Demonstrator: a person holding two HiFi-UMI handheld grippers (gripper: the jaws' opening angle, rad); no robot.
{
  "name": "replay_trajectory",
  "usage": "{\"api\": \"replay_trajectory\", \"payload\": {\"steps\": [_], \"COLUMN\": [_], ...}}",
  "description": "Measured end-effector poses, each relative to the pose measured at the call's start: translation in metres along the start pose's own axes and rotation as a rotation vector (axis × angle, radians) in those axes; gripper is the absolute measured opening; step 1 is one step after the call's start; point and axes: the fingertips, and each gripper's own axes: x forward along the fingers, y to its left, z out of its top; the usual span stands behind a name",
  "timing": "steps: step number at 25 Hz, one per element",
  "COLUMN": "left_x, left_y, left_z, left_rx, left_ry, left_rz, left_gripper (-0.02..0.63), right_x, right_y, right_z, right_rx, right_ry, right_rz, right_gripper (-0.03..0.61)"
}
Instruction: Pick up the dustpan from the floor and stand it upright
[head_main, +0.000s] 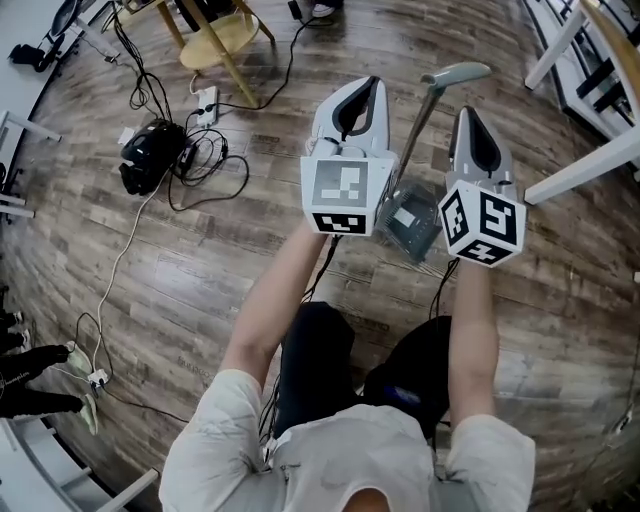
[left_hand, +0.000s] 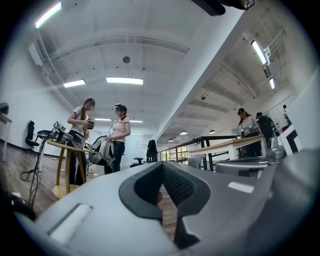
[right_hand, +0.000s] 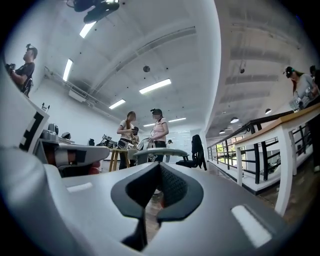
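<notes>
The dustpan (head_main: 410, 225) is in the middle of the head view, between the two grippers, and it seems to stand upright: the grey pan is down on the wooden floor (head_main: 250, 260) and the long handle (head_main: 455, 75) rises from it toward the camera. No gripper holds it. The left gripper (head_main: 365, 85) has its jaws together with nothing between them, as its own view shows. The right gripper (head_main: 468, 115) is the same, closed and empty. Both are held up in front of the person and point about level, one at each side of the handle, near it but not touching.

So the task looks almost finished, or finished: the dustpan is off its lying position and stands by itself. What is left, by this judgement, is only to see that it does not fall and to take the hands away.

Around it the floor has other things. At the upper left is a yellow stool (head_main: 215, 35), below it a power strip (head_main: 205, 100) and a black bag (head_main: 150, 155) with cables that run to the lower left. At the right edge are white table legs (head_main: 590, 165), near the dustpan. In the gripper views two people (left_hand: 100, 135) stand by a table far behind. Nothing is directly in the way; the nearest danger is to knock the handle with a gripper.
</notes>
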Motion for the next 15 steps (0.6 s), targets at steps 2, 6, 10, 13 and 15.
{"api": "replay_trajectory", "payload": {"steps": [2,6,10,13,15], "left_x": [0.015,0.042,0.063,0.074,0.082], "left_y": [-0.002,-0.01,-0.027,-0.032,-0.032], "left_z": [0.036,0.125,0.236,0.32,0.377], "left_rx": [0.016,0.024,0.035,0.02,-0.003], "left_ry": [-0.001,-0.006,-0.027,-0.016,-0.003], "left_rz": [-0.016,-0.025,-0.041,-0.049,-0.046], "left_gripper": [0.02,0.02,0.02,0.02,0.02], "right_x": [0.011,0.024,0.032,0.036,0.038], "right_y": [-0.006,-0.021,-0.04,-0.045,-0.045], "right_z": [0.035,0.117,0.226,0.317,0.376], "right_rx": [-0.004,-0.013,0.006,0.0,-0.019], "right_ry": [0.001,0.037,0.058,0.06,0.06], "right_rz": [-0.01,-0.028,-0.031,-0.035,-0.037], "right_gripper": [0.005,0.005,0.005,0.005,0.005]}}
